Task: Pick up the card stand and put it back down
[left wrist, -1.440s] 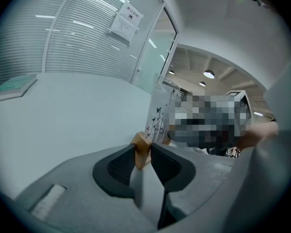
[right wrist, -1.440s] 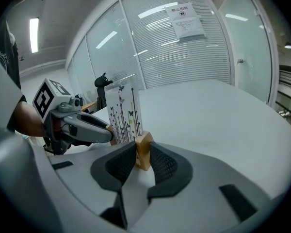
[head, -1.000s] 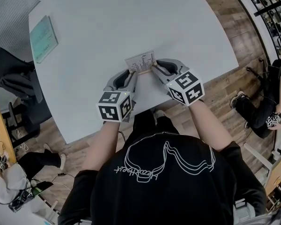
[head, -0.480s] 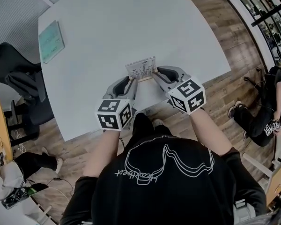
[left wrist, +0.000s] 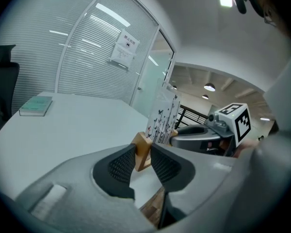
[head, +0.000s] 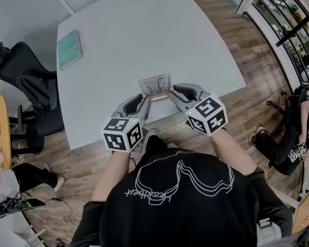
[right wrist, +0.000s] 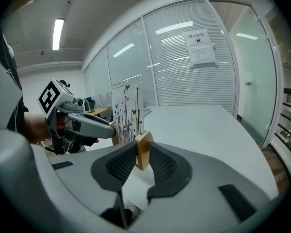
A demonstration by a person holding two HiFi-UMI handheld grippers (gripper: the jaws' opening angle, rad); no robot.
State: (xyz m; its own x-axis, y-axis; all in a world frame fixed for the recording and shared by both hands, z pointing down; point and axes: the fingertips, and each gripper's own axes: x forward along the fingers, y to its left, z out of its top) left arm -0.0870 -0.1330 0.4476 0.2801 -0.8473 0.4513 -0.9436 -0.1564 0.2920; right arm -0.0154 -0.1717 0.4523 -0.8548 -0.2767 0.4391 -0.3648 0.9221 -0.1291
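- Head view: the card stand (head: pixel 155 86) is over the white table's (head: pixel 144 30) near edge, between the left gripper (head: pixel 145 95) and the right gripper (head: pixel 171 90).
- Left gripper view: its jaws pinch the stand's wooden end.
- Right gripper view: its jaws pinch the other wooden end. The wall notice (right wrist: pixel 201 47) beyond the table is unreadable.

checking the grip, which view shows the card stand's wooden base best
Right gripper view: the wooden end of the card stand sits close and sharp, clamped by the right tool, card upright behind. The left gripper view shows the other end much the same. The head view shows the whole stand, small, from above.
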